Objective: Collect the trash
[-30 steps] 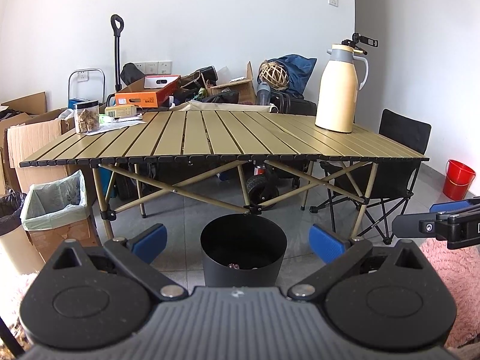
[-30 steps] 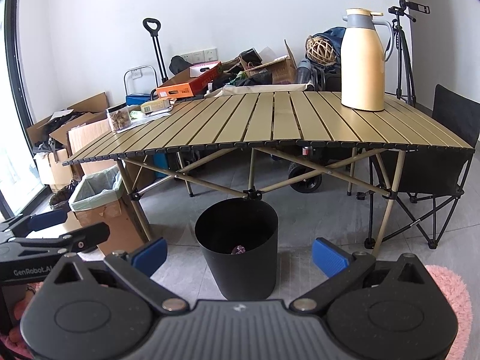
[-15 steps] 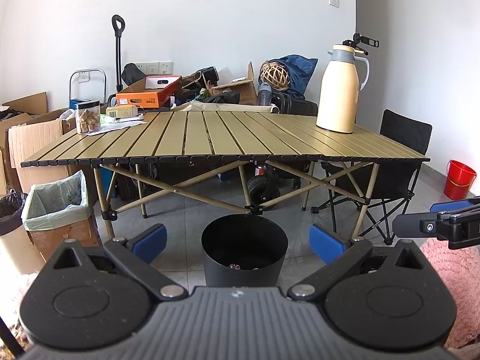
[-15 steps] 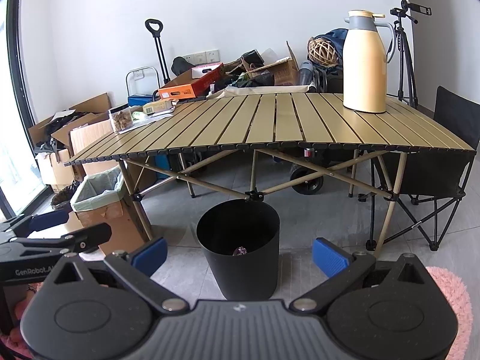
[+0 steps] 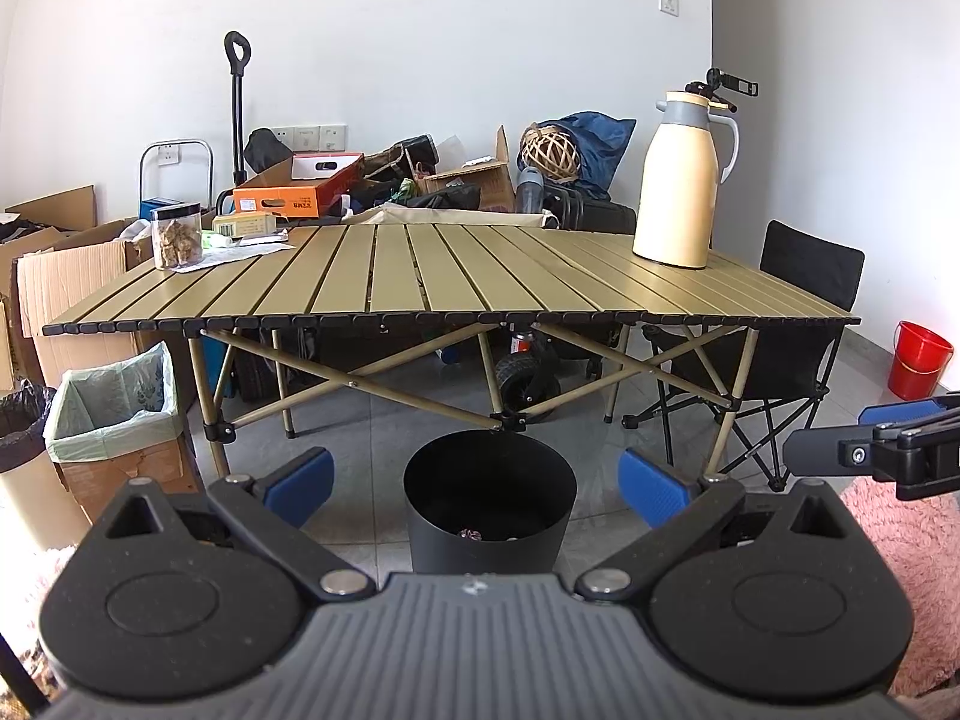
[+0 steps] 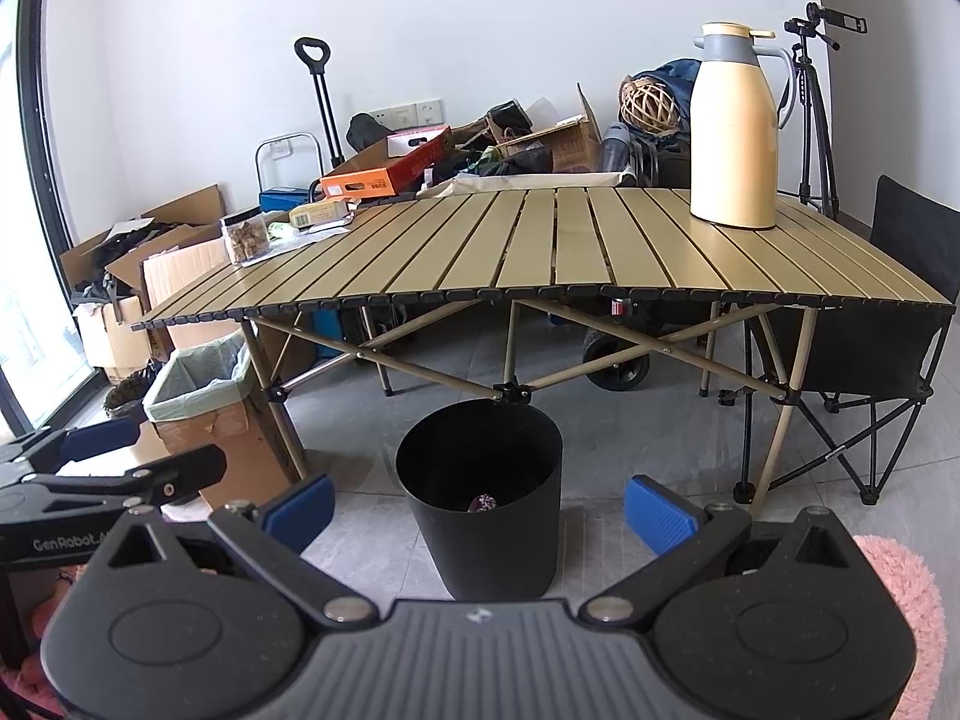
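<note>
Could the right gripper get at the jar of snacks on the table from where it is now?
Probably not without moving: the jar sits at the table's far left corner, well beyond the open right gripper.

A slatted folding table [image 5: 456, 276] anchors the room. On its right end stands a cream thermos jug [image 5: 681, 180]; on its left end, a clear jar [image 5: 175, 237] of brownish pieces, perhaps snacks. Behind the table, clutter lines the wall, including an orange box [image 5: 297, 192] and a woven ball [image 5: 549, 147]. A black folding chair [image 5: 810, 300] sits at the table's right; a red bucket [image 5: 921, 357] stands beyond it.
</note>
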Tool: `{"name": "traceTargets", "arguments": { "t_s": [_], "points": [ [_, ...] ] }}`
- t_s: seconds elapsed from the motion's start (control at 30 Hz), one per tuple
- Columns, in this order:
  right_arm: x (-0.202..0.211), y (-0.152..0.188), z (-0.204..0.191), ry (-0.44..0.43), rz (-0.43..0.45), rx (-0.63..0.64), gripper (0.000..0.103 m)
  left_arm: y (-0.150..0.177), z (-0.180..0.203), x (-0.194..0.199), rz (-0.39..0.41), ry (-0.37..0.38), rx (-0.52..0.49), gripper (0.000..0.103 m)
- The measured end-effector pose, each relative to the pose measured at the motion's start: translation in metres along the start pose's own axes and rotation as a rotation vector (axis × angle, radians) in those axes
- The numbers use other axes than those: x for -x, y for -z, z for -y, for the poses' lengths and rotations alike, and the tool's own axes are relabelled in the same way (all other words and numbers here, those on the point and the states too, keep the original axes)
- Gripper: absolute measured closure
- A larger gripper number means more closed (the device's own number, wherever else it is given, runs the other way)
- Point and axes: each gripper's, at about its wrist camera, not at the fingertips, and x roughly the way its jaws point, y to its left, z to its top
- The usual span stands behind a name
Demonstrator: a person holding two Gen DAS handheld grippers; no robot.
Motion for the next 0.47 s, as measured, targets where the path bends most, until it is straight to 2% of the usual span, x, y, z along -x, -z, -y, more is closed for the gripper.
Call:
{"name": "traceTargets", "arguments": {
  "t_s": [0.47],
  "points": [
    [-0.0011,-0.0003,-0.0005,-0.004,-0.004,0.002,0.0,-0.0041,-0.0022,-0.0005,-0.006,0.002,0.011,0.0]
  ]
}}
